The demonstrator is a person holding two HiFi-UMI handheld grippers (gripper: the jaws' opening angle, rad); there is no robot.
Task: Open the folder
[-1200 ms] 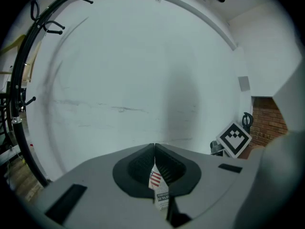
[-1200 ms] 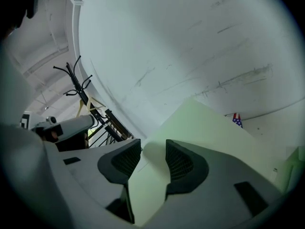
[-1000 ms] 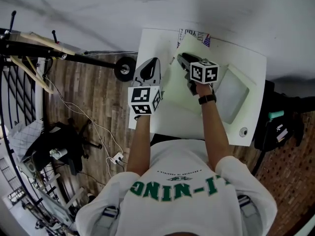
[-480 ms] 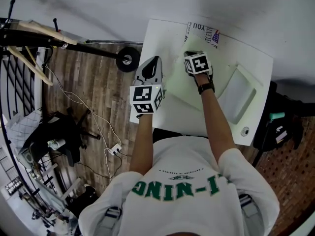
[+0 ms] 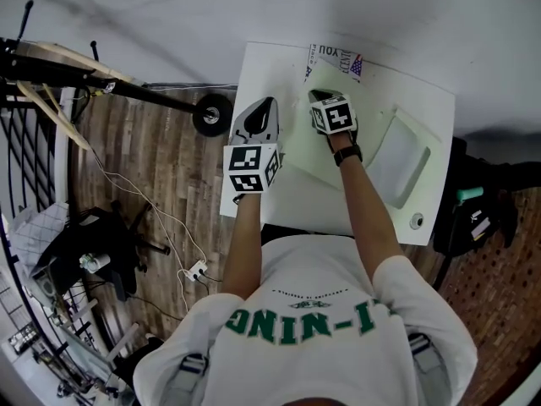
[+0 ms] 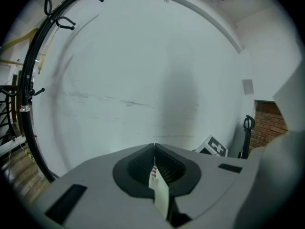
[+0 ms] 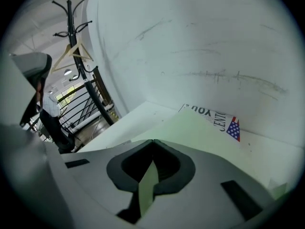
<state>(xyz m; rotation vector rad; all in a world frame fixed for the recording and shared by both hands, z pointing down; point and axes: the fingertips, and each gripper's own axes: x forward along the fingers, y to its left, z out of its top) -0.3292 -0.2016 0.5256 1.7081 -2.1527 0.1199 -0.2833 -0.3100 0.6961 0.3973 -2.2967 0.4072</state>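
Folder (image 5: 297, 146), pale green, flat on white desk (image 5: 427, 218), centre-left. Right hand-held gripper (image 7: 152, 142) clamped on its far cover corner. Left hand-held gripper (image 6: 154, 147) pinches thin printed sheet (image 6: 161, 197). I judge cover light, floppy: grip corner edge.

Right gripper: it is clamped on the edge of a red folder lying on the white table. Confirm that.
The folder is pale green, not red, as the right gripper view shows. The rest holds: the right gripper is clamped on its edge, and it lies on the white table.
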